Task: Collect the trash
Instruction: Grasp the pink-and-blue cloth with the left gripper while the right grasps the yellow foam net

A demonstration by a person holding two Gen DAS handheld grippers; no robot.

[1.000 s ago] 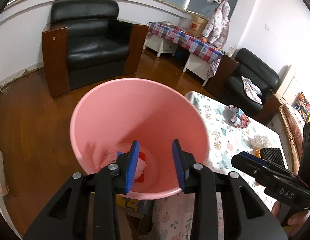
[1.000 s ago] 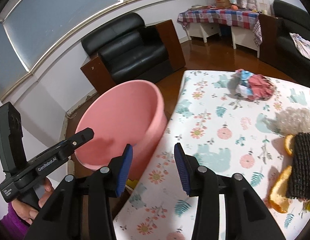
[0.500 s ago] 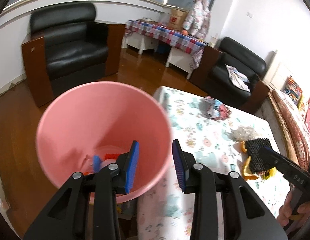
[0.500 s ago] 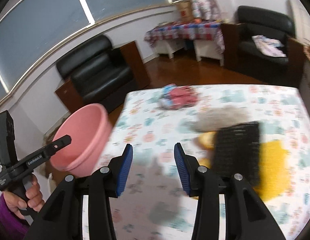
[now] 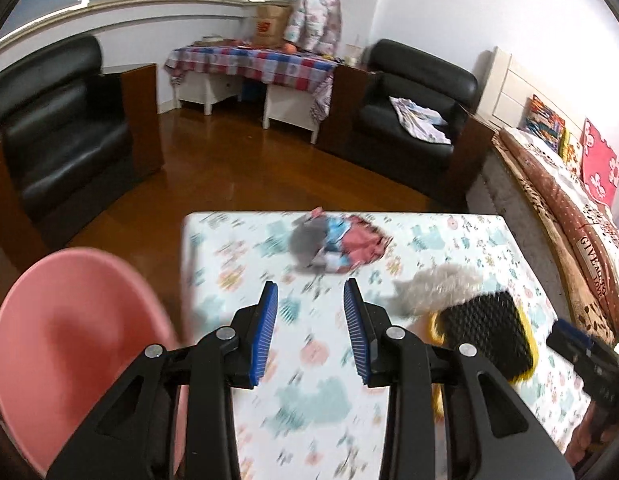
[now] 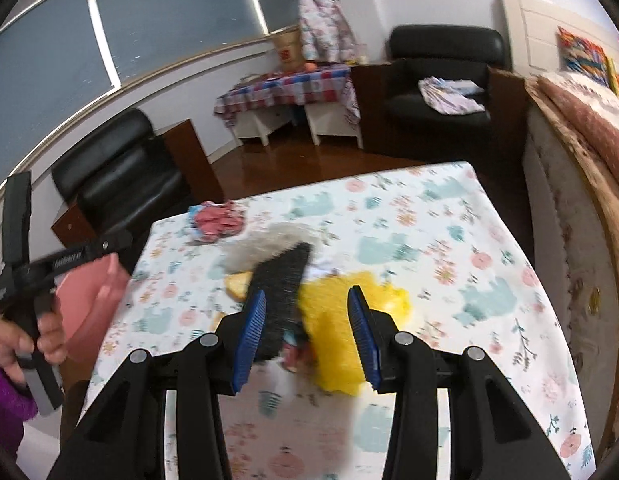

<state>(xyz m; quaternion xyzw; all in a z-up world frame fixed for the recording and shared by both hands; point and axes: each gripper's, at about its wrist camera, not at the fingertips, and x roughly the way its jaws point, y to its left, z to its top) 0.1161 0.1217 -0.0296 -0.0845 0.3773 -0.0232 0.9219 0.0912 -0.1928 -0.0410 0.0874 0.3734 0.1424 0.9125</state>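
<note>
Bin [image 5: 69, 344] sits beside table [image 5: 485, 240] edge for short drops; right gripper [image 6: 305, 332], jaws apart, empty, aims at scourer [image 6: 281, 280]; left gripper [image 5: 309, 328] likewise agape, empty.

Glossy wood floor [image 5: 237, 184], smooth plastic bin [image 5: 69, 344]

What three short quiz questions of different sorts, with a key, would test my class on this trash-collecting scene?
1. True or false: the right gripper is shut on the black mesh pad.
2. Which lies nearest the table's far left corner? A) crumpled red and blue wrapper B) yellow piece C) white fluffy clump
3. Fill in: the pink bucket sits off the table's ___ edge, seen from the left gripper.

Key: 1 false; 2 A; 3 left.
</note>
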